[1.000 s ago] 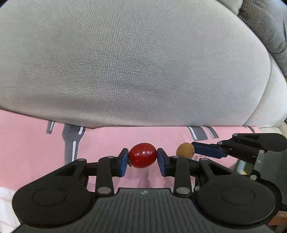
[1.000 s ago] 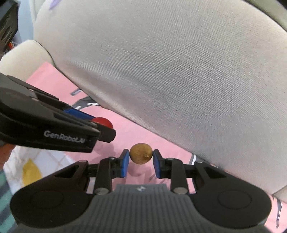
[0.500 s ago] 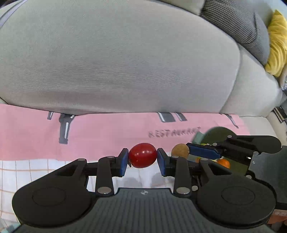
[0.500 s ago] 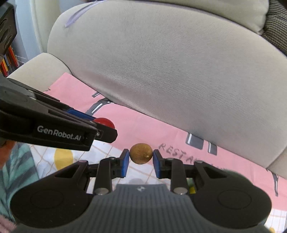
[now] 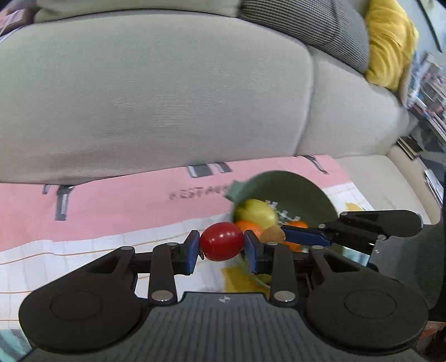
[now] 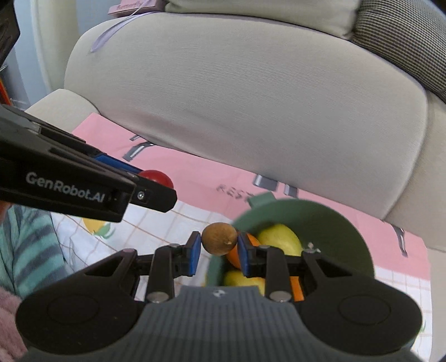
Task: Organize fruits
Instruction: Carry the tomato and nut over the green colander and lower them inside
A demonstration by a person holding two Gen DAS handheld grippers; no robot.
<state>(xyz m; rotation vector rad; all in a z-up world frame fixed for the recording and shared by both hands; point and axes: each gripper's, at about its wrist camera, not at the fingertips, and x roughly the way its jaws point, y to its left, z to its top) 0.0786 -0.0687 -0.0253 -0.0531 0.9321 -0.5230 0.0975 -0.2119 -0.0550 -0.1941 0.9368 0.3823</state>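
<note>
left gripper (image 5: 222, 247) clamped on red cherry tomato (image 5: 221, 245), carried beside the bowl | right gripper (image 6: 218, 247) clamped on small brown fruit (image 6: 219, 241), at rim of green bowl (image 6: 334, 220) holding lemons and oranges, likely for dropping in

Beige sofa (image 5: 167, 97) with checked cushion (image 5: 306, 22) and yellow cushion (image 5: 390, 41).

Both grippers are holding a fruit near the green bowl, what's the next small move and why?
Probably ease the right gripper forward over the green bowl before opening. Its small brown fruit hangs at the bowl's near rim, not yet above the fruit inside. The left gripper, shut on the red fruit, can follow.
</note>
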